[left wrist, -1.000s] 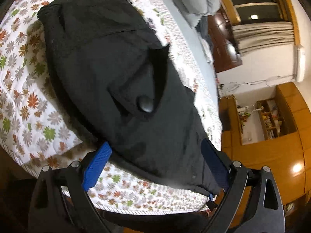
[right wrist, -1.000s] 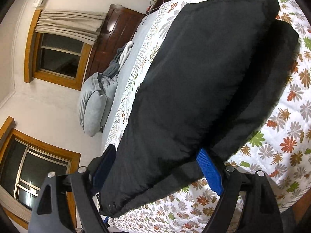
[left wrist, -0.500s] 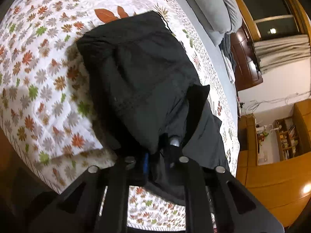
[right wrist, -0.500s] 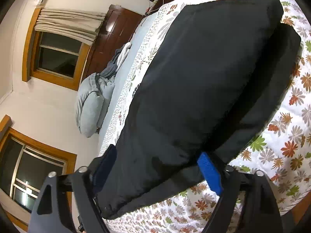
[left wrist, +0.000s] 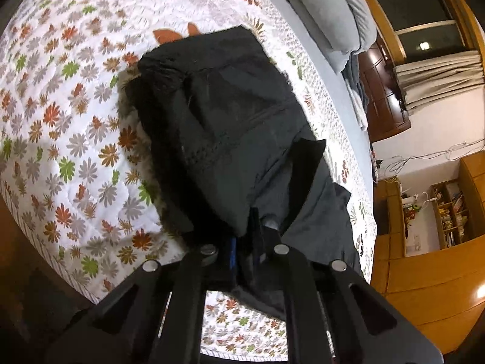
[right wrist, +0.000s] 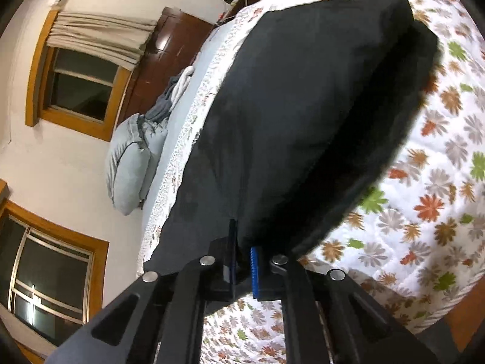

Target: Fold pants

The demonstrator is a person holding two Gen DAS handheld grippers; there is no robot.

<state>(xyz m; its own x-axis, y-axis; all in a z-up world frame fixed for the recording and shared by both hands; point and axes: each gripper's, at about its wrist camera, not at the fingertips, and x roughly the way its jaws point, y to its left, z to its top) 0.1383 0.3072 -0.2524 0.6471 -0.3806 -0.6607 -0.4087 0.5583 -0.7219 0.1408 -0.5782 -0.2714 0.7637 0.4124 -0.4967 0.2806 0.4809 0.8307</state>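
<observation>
Black pants lie on a flowered quilt, folded lengthwise, with a pocket flap sticking up. My left gripper is shut on the near edge of the pants and lifts it off the quilt. In the right wrist view the pants stretch away from me, their near end raised. My right gripper is shut on that near edge, blue pads pressed on the cloth.
The bed's near edge runs just below both grippers. Grey pillows and a grey blanket lie at the head of the bed. Wooden cabinets, a dark wardrobe and windows line the walls.
Both grippers were open around the pants' near edge. The left closed first, then the right. Both now grip the cloth and have raised it.
</observation>
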